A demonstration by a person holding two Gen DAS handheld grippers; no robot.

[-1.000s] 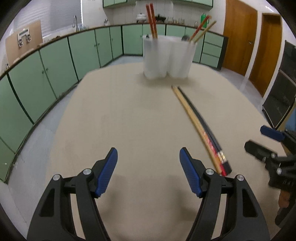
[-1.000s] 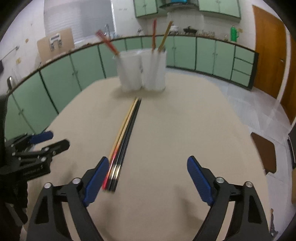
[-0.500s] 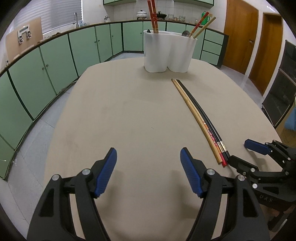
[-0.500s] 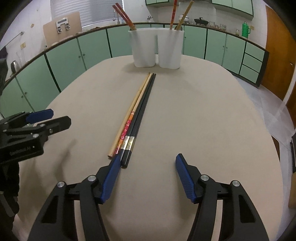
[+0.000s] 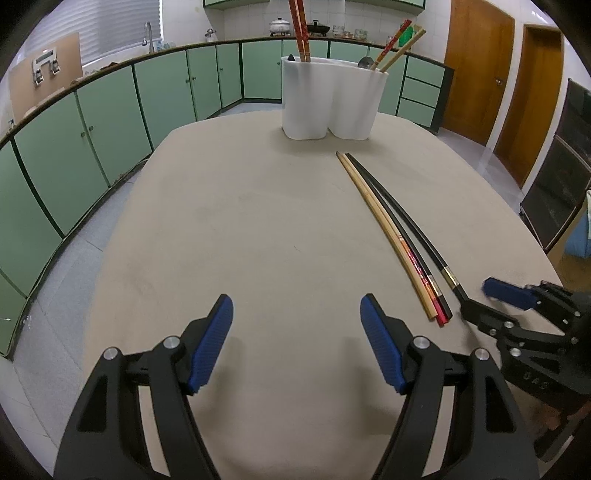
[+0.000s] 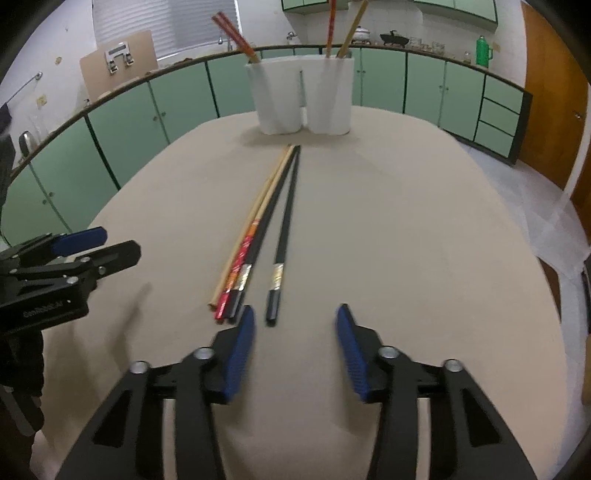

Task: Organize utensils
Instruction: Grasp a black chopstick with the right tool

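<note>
Down on the beige counter (image 6: 406, 229) lay four chopsticks pointing toward a white two-compartment holder (image 6: 303, 99) at the far side. Three of them, a plain wooden one (image 6: 255, 214), a red-patterned one (image 6: 240, 266) and a black one (image 6: 266, 225), lay touching in a bundle; a second black chopstick (image 6: 286, 221) lay just beside them, its near end angled apart. The right gripper (image 6: 295, 325) hovered at that near end, its blue-padded fingers (image 6: 242, 347) partly open and just closing inward, the stray chopstick's tip ahead of the gap, with nothing gripped. The left gripper (image 5: 295, 321) hung over bare counter to the left of the bundle, fingers (image 5: 212, 339) spread wide and empty. More chopsticks (image 6: 236, 35) stood upright in both compartments of the holder.
</note>
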